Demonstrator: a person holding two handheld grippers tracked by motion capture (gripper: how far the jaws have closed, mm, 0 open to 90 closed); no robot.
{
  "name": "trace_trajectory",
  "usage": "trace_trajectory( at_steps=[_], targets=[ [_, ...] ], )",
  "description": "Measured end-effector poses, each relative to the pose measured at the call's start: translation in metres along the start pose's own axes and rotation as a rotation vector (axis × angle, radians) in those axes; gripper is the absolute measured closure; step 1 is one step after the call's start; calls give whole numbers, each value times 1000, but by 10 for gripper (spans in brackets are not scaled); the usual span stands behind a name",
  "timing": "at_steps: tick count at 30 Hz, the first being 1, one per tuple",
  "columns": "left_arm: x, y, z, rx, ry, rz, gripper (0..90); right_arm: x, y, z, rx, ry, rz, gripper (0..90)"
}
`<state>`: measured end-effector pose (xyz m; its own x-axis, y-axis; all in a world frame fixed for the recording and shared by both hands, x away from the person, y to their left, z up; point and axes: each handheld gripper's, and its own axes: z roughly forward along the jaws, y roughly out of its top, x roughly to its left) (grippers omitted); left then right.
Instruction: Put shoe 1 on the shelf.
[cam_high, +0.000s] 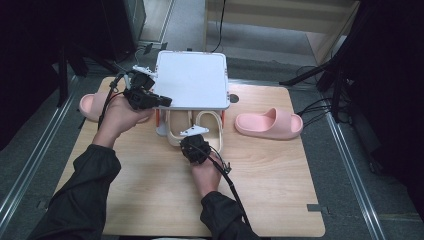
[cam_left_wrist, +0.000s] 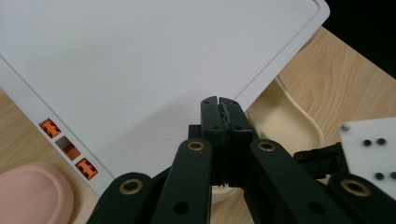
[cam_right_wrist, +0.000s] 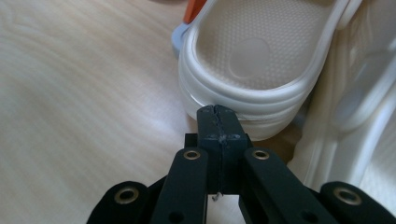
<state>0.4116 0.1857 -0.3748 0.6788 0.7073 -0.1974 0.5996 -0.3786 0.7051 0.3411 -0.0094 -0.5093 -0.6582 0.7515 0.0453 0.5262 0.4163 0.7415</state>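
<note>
A small rack (cam_high: 192, 80) stood at the table's (cam_high: 270, 200) twelve o'clock edge. Two slippers (cam_high: 180, 131) lay under its top shelf, seemingly side by side. One slide (cam_high: 270, 123) lay at three o'clock, another (cam_high: 92, 106) at nine.

Wood table (cam_high: 280, 200), grey floor (cam_high: 30, 145)

Table (cam_high: 150, 190): pale wood grain, smooth, faint sheen. White shelf top (cam_high: 192, 80): matt plastic. Cream slipper (cam_right_wrist: 261, 60): rubbery foam, pebbled insole. Pink slipper (cam_high: 270, 124): same soft matt foam. Gripper jaws: black matt plastic, brass-coloured rivets.
</note>
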Motion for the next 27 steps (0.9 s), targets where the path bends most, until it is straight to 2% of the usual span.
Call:
trace_trajectory(
  at_steps=[5,9,14,18,23,27],
  targets=[
    [0,-1,0,-3,-4,3,892,-1,13,13,-3,-20,20,900],
    [0,-1,-1,-2,-7,1,892,-3,18,22,-10,-51,5,900],
    [1,-1,-1,-3,-9,-3,891,-5,18,21,-18,-29,23,900],
    [1,-1,0,-5,-9,-6,891,-4,11,2,-30,11,23,900],
    [1,-1,-1,-6,-9,-14,891,-7,-12,-25,-54,44,35,900],
    [1,-1,-1,-3,-9,-14,891,-11,-31,-45,-43,55,35,900]
  ],
)
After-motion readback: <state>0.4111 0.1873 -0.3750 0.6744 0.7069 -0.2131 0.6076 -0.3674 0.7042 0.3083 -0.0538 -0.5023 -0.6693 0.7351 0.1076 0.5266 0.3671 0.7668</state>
